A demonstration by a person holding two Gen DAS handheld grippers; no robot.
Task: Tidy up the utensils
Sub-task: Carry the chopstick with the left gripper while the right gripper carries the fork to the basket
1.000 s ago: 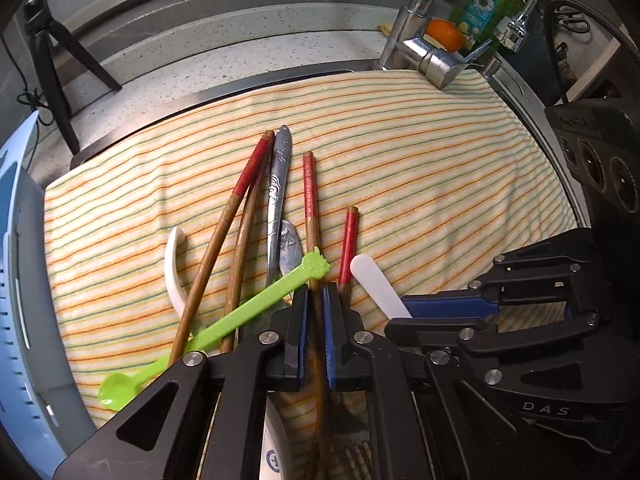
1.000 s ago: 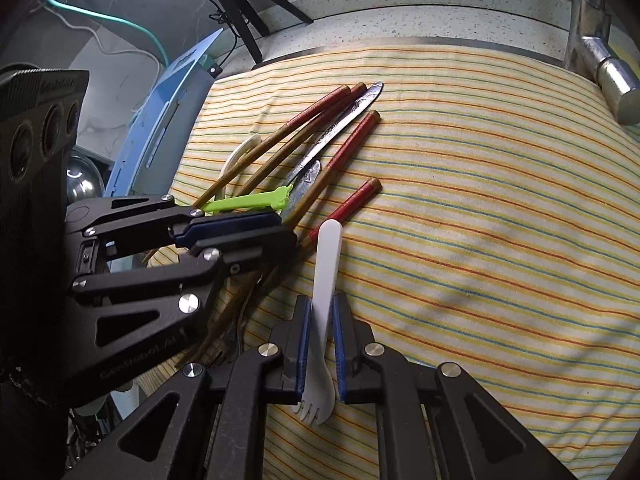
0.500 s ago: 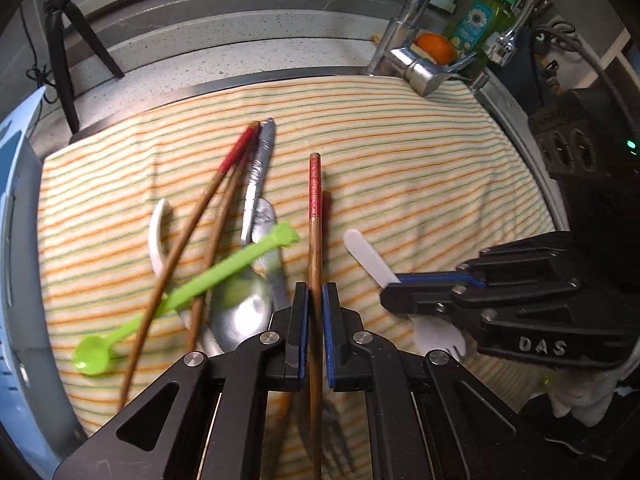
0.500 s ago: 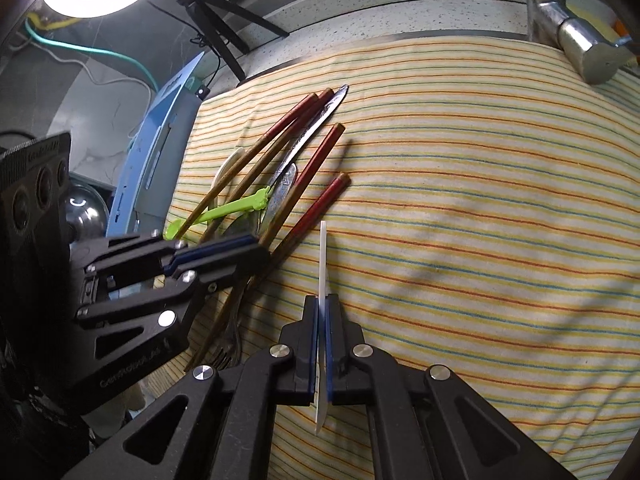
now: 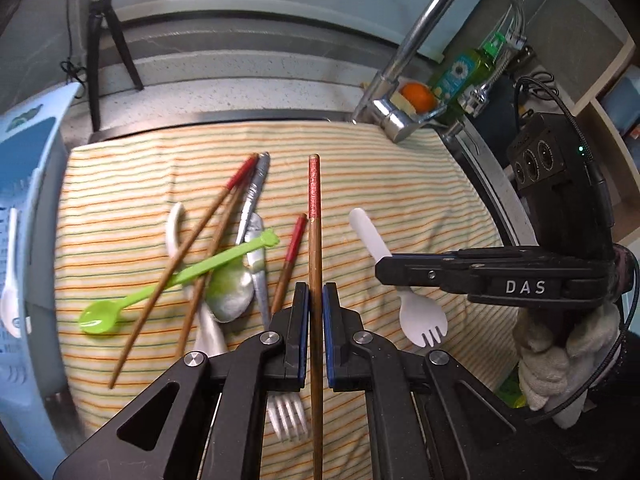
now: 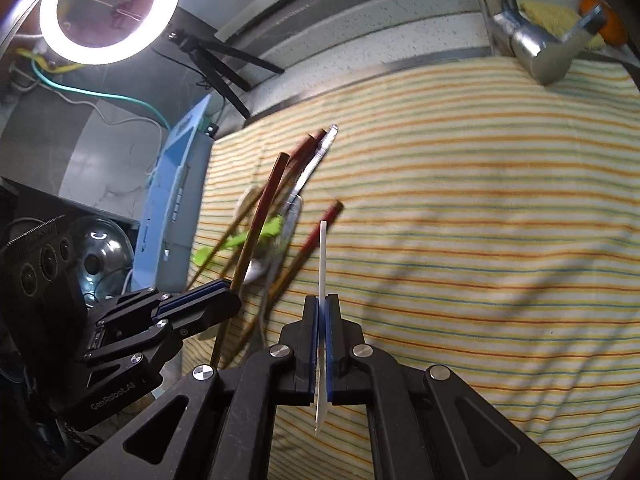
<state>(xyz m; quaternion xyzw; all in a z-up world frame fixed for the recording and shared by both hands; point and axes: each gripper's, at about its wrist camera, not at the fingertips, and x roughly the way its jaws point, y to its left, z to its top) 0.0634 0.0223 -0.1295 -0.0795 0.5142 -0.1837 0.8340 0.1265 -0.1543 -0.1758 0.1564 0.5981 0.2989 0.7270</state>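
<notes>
Claws both clenched. Left claw [image 5: 315,312] grips a chopstick [image 5: 314,240] at mid-shaft, red end pointing away, clear of the towel [image 5: 400,184]. Right claw [image 6: 321,344] pinches a white spork [image 6: 322,264] edge-on between its pads; from the left camera the spork hangs tines-down under that claw, handle sticking up and away.

Rest of the pile lies on the striped towel, left of the held chopstick: steel fork [image 5: 286,416] nearest, then a short chopstick [image 5: 290,252], a metal spoon [image 5: 232,292], a green spoon [image 5: 176,280] lying across two long chopsticks [image 5: 200,240], a white spoon [image 5: 174,232] and a knife [image 5: 256,188] beside them.

Blue rack [image 5: 24,240] at the towel's left edge. Faucet [image 5: 404,92] at the far right corner, soap bottle [image 5: 460,72] and an orange [image 5: 418,96] behind it. Tripod [image 5: 100,40] on the counter [image 5: 240,92] at back left.
</notes>
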